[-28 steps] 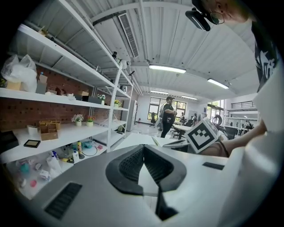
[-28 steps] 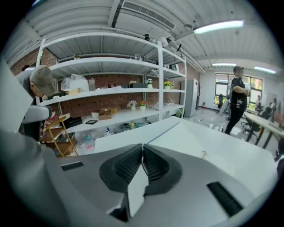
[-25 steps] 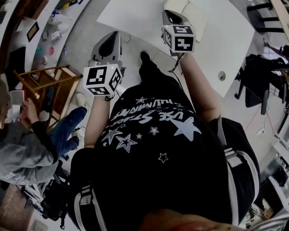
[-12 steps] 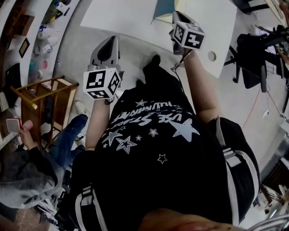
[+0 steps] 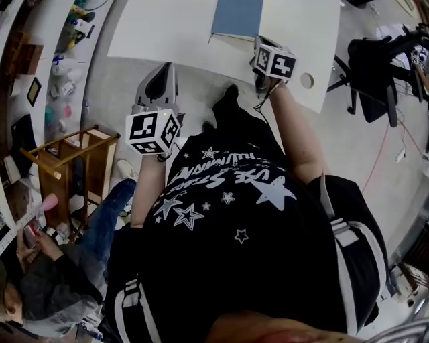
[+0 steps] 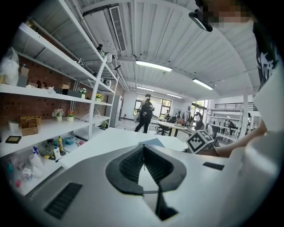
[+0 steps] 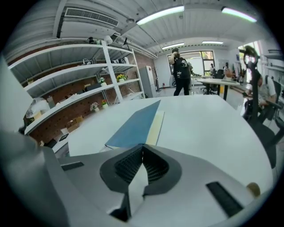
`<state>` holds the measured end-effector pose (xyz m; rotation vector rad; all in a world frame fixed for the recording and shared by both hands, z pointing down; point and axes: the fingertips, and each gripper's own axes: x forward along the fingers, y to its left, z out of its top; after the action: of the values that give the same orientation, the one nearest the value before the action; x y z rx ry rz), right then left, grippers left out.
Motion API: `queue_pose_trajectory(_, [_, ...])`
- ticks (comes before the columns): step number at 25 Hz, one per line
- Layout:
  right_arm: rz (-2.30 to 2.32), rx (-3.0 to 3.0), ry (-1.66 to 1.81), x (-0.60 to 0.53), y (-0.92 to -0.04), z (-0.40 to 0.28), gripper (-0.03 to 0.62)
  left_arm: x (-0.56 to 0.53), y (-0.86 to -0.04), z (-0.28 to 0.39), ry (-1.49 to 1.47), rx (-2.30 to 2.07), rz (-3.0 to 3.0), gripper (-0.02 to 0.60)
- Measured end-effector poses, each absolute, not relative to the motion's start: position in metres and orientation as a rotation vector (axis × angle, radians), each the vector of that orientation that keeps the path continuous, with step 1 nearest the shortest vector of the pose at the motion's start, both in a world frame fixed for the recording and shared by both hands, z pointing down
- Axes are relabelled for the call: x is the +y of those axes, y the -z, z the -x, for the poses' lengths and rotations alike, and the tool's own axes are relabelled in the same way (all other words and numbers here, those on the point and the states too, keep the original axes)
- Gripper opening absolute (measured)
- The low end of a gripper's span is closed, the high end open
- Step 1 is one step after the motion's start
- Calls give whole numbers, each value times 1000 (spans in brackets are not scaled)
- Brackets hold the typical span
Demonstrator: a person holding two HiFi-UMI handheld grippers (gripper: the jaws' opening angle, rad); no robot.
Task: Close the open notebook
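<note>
The notebook lies on the white table with its blue cover up; in the right gripper view the notebook shows a strip of cream pages along its right side. My right gripper sits just off the notebook's near corner, over the table's front edge. Its jaws are shut with nothing between them. My left gripper hangs off the table's near edge, to the left, away from the notebook. The left gripper is shut and empty.
Shelves with bottles and small items run along the left. A wooden stool and a seated person are at lower left. A black office chair stands right of the table. A cable hole marks the table's right corner.
The notebook showed open cream pages a second ago; its blue cover swung over and now lies on top. My right gripper drew back toward the table's front edge.
</note>
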<state>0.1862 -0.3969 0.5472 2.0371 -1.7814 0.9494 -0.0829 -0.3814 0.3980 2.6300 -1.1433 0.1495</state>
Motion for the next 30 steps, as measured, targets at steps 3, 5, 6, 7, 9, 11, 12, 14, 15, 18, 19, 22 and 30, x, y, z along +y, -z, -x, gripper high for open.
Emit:
queue_pose_trajectory(3, [-1976, -1749, -980, -392, -567, -187, 9, -383, -401, 74, -161, -1136, -2633, 12])
queue_pose_trajectory(5, [-1928, -1723, -991, -388, -579, -186, 10, -383, -400, 68, -160, -1134, -2637, 12])
queue_pose_trajectory(6, [-1915, -1714, -991, -387, -582, -186, 11, -382, -398, 65, -156, -1134, -2640, 12])
queue_pose_trajectory(7, [-1912, -1711, -989, -386, -582, -187, 11, -381, -396, 63, -151, -1133, -2643, 12])
queue_pose_trajectory(9, [-1925, -1721, -980, -384, -577, -188, 11, -378, -393, 62, -139, -1134, -2648, 12])
queue_pose_trajectory(11, [-1936, -1736, -957, -379, -569, -187, 11, -372, -391, 65, -123, -1140, -2648, 12])
queue_pose_trajectory(12, [-1940, -1741, -941, -374, -564, -186, 11, -369, -390, 68, -111, -1143, -2647, 12])
queue_pose_trajectory(14, [-1958, -1747, -915, -362, -553, -186, 11, -360, -389, 73, -83, -1142, -2643, 12])
queue_pose_trajectory(15, [-1976, -1748, -904, -354, -546, -188, 11, -356, -389, 75, -68, -1136, -2642, 12])
queue_pose_trajectory(18, [-2043, -1754, -883, -326, -526, -194, 11, -339, -390, 76, -39, -1105, -2642, 12])
queue_pose_trajectory(19, [-2062, -1764, -877, -317, -519, -196, 11, -333, -390, 76, -37, -1098, -2644, 12])
queue_pose_trajectory(22, [-2092, -1802, -856, -297, -504, -201, 11, -318, -392, 75, -32, -1105, -2641, 12])
queue_pose_trajectory(30, [-2044, -2000, -797, -267, -475, -229, 11, -274, -377, 53, -17, -1205, -2645, 12])
